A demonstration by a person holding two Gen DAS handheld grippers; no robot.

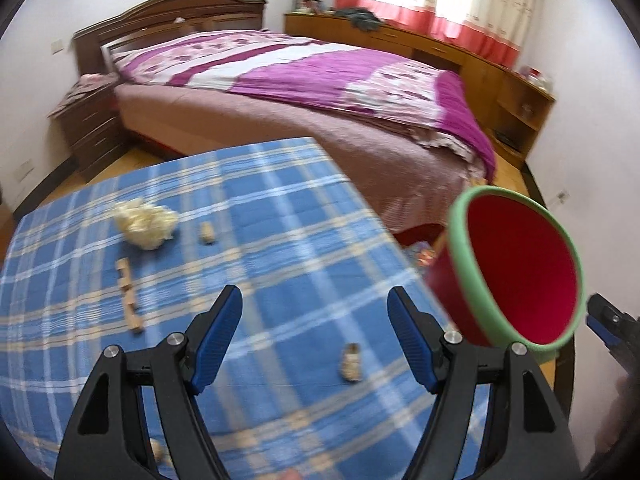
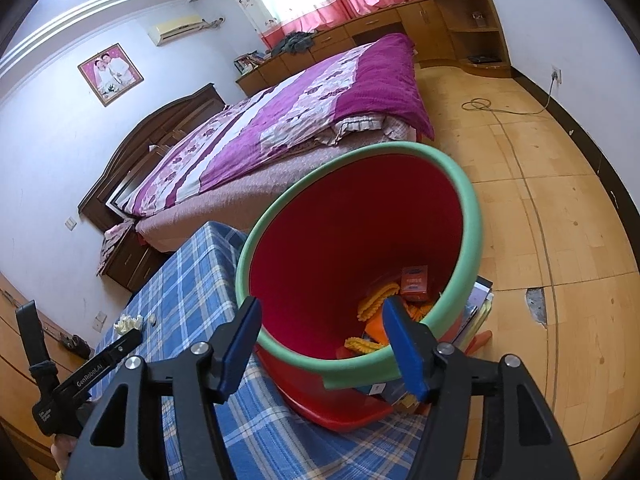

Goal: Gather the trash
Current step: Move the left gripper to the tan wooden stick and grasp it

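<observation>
A red bin with a green rim sits at the right edge of the blue plaid table. My left gripper is open and empty above the cloth. A crumpled cream paper ball, a row of small wooden blocks, a small tan scrap and a shell-like scrap lie on the table. In the right wrist view the bin is tilted toward me, with orange trash and a small box inside. My right gripper straddles the bin's near rim with jaws apart.
A bed with a purple quilt stands behind the table. Wooden cabinets run under the window. A nightstand stands left of the bed. A cable lies on the wooden floor. Books and papers lie under the bin.
</observation>
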